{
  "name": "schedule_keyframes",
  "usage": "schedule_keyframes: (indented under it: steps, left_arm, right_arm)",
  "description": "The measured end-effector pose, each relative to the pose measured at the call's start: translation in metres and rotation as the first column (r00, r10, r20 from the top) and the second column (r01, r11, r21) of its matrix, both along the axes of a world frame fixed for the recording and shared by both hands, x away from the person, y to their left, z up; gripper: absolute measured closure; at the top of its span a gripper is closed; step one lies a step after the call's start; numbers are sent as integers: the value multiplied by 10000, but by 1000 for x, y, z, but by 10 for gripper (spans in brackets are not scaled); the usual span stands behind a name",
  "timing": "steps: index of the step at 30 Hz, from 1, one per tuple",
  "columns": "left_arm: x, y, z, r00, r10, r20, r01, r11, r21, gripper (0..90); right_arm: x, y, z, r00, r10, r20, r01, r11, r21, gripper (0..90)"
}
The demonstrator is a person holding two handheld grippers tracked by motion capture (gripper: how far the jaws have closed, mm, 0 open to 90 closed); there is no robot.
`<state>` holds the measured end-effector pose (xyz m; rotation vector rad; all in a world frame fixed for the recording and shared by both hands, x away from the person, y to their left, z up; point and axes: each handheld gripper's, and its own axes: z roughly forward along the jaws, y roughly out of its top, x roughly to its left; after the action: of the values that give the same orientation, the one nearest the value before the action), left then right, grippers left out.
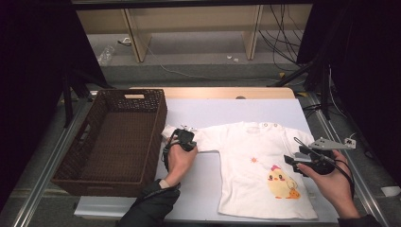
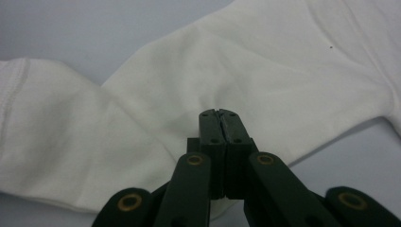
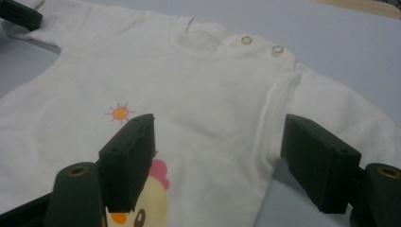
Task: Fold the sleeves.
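A small white shirt [image 1: 255,161] is lying flat, front up, across the centre and right of the high view, on the pale tabletop [image 1: 208,189], with a chick print near its lower right and a brown basket [image 1: 113,142] standing just to its left. The left tool [image 1: 185,140] is sitting at centre left of that view on the shirt's sleeve [image 2: 142,118]; in the left gripper view its jaws are pressed together at the sleeve's lower edge, and whether any cloth is caught between them is not clear, since the sleeve is lying smooth around the tips. The right tool [image 3: 217,161] is hovering at the right of the high view, its jaws spread wide and lying over the shirt's side and its other sleeve in the right gripper view, gripping nothing. The shirt is looking light, soft and limp, so it is likely to sag and fold wherever it is lifted and will not hold a shape. A seam, cuff or hem is probably giving the firmest bite; pinching a single flat layer is risking a slip, so a small gathered fold at the sleeve or shoulder would be the safer hold.
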<state>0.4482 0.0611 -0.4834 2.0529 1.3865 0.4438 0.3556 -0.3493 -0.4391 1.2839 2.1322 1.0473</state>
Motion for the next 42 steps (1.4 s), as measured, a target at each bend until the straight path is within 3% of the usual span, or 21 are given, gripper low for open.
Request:
schedule_keyframes:
  steps: [6, 15, 21, 26, 31, 42]
  left_arm:
    - [1, 3, 3, 9998, -35, -205, 28, 9992, -386, 894]
    - [-6, -4, 22, 9981, -390, 480, 421, 9970, -646, 895]
    - [-14, -13, 38, 9907, -819, 1085, 906, 9929, -776, 894]
    - [-23, -27, 48, 9780, -1396, 1552, 1516, 9861, -680, 894]
    - [-34, -44, 57, 9593, -2015, 1978, 2176, 9740, -631, 894]
    - [-47, -75, 64, 9289, -2888, 2317, 3088, 9496, -544, 893]
  right_arm:
    - [1, -1, -1, 10000, 18, 12, -18, 10000, -19, 277]
    - [0, -1, 0, 10000, -4, 33, 4, 10000, -10, 278]
    - [0, -1, 0, 10000, -45, 11, 45, 10000, -15, 279]
    - [0, -1, 0, 10000, -44, 53, 44, 10000, 1, 279]
    - [0, -1, 1, 10000, -43, 61, 43, 10000, 12, 279]
    - [-1, -1, 1, 10000, -69, 45, 69, 10000, 36, 280]
